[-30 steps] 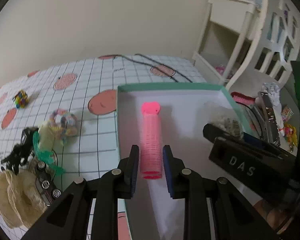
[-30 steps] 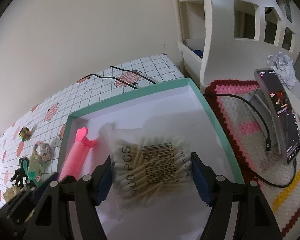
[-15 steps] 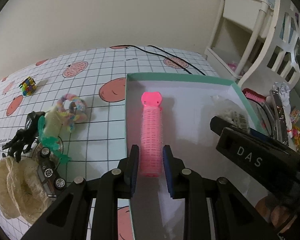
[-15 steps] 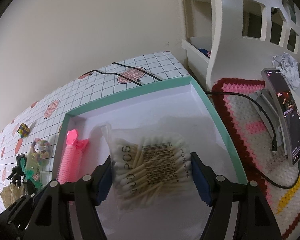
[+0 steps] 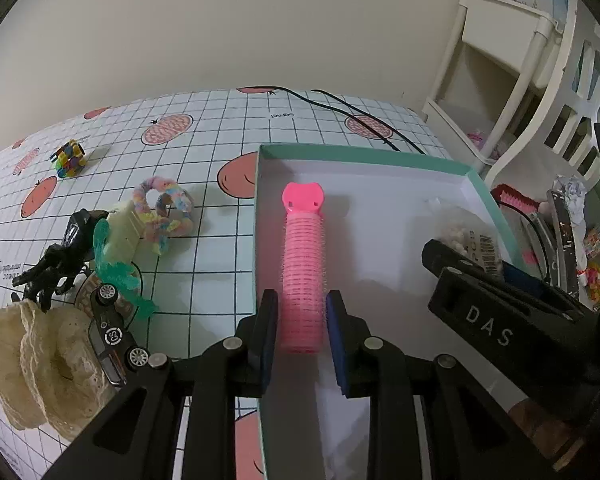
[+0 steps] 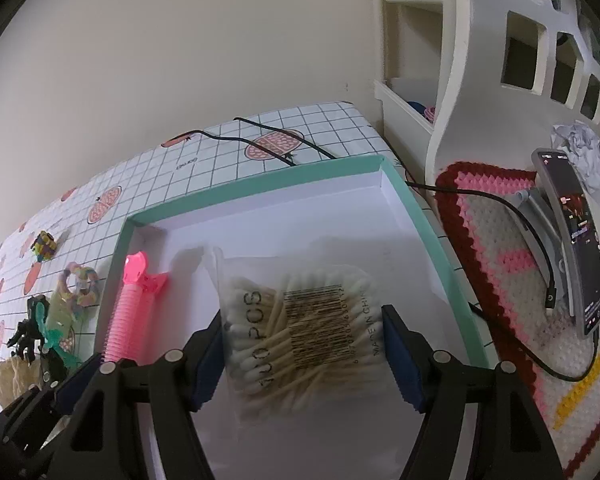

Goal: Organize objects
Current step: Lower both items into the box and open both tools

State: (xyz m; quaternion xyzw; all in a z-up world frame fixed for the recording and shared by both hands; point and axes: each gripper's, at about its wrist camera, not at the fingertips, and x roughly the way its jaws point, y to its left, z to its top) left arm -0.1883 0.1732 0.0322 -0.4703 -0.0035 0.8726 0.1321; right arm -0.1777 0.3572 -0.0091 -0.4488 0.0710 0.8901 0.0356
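Little changed over last second: left gripper (image 5: 302, 330) still pinching pink hair roller (image 5: 303, 276), right gripper (image 6: 302, 354) still clamping cotton swab bag (image 6: 300, 320), both over teal box (image 6: 420, 216). Release likely next.

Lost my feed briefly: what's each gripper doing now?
Left gripper: shut on the pink hair roller.
Right gripper: shut on the cotton swab bag.

Bristly pink plastic roller (image 5: 303, 276)
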